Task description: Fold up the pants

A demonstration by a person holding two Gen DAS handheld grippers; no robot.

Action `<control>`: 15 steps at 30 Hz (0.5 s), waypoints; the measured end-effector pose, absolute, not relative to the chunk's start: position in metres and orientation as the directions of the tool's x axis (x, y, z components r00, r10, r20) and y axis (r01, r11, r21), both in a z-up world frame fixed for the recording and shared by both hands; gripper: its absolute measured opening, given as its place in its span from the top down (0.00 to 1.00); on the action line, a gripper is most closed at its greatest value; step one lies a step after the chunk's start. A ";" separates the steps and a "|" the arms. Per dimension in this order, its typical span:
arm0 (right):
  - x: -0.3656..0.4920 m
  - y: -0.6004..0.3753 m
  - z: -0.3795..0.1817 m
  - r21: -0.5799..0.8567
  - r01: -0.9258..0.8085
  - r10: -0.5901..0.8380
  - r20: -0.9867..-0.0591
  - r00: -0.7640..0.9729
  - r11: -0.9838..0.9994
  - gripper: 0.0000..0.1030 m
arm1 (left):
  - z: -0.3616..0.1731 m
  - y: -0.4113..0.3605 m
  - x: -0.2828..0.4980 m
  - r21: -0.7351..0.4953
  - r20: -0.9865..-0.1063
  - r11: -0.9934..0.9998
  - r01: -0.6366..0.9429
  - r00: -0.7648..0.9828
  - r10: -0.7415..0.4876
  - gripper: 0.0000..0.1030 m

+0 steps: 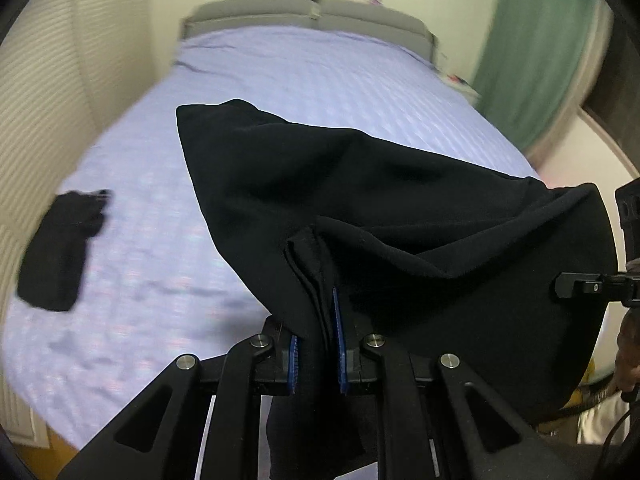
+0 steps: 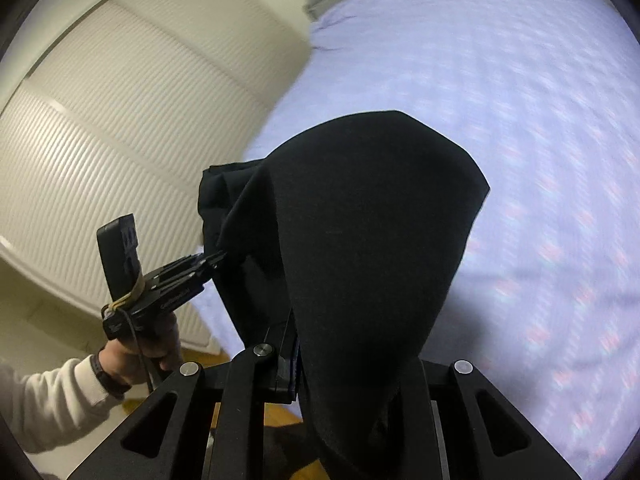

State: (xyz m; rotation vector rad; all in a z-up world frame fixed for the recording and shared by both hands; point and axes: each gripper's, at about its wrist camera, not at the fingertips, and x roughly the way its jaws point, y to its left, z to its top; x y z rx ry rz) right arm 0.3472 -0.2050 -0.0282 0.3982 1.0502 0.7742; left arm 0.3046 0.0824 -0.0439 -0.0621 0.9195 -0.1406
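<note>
The black pants (image 1: pixel 380 208) hang in the air above the bed, held by both grippers. My left gripper (image 1: pixel 316 344) is shut on a bunched edge of the pants between its blue pads (image 1: pixel 339 344). It also shows in the right wrist view (image 2: pixel 216 260), pinching the cloth's left corner. My right gripper (image 2: pixel 316 356) is shut on the pants (image 2: pixel 360 232), which drape over it and hide its fingertips. In the left wrist view the right gripper (image 1: pixel 568 286) is at the cloth's right edge.
A bed with a lilac checked sheet (image 1: pixel 300 80) lies below. A folded black garment (image 1: pixel 56 252) rests on its left side. A grey headboard (image 1: pixel 312 16) is at the far end, a green curtain (image 1: pixel 536 52) to the right, and white louvred doors (image 2: pixel 120 140) to the left.
</note>
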 end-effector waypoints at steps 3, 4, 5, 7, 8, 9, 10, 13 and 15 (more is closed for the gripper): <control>0.369 -0.139 -0.008 0.625 -0.426 0.750 -0.611 0.254 0.654 0.80 | -0.023 0.161 0.304 -0.121 -0.768 0.992 0.044 0.629 -0.122 0.85; 0.378 -0.106 -0.001 0.624 -0.443 0.756 -0.606 0.245 0.644 0.80 | -0.021 0.179 0.305 -0.125 -0.765 0.992 0.035 0.633 -0.118 0.85; 0.384 -0.085 0.002 0.625 -0.450 0.760 -0.605 0.238 0.638 0.80 | -0.015 0.217 0.306 -0.129 -0.762 0.991 0.021 0.638 -0.113 0.85; 0.394 -0.033 0.012 0.623 -0.463 0.764 -0.607 0.221 0.630 0.80 | -0.009 0.260 0.310 -0.113 -0.762 0.993 0.015 0.640 -0.096 0.85; 0.400 -0.002 0.016 0.626 -0.469 0.767 -0.605 0.211 0.623 0.80 | -0.005 0.298 0.313 -0.106 -0.762 0.994 0.007 0.641 -0.086 0.85; 0.404 0.025 0.018 0.630 -0.475 0.773 -0.601 0.202 0.615 0.80 | -0.003 0.324 0.315 -0.108 -0.764 0.994 0.002 0.640 -0.084 0.85; 0.408 0.054 0.020 0.637 -0.478 0.780 -0.596 0.192 0.605 0.80 | -0.001 0.349 0.318 -0.106 -0.767 0.994 -0.001 0.637 -0.081 0.85; 0.422 0.137 0.016 0.684 -0.458 0.810 -0.565 0.159 0.567 0.80 | 0.007 0.430 0.329 -0.055 -0.775 0.998 0.005 0.630 -0.046 0.85; 0.432 0.189 0.009 0.724 -0.432 0.833 -0.535 0.141 0.538 0.80 | 0.010 0.484 0.339 -0.021 -0.780 1.000 0.012 0.625 -0.023 0.85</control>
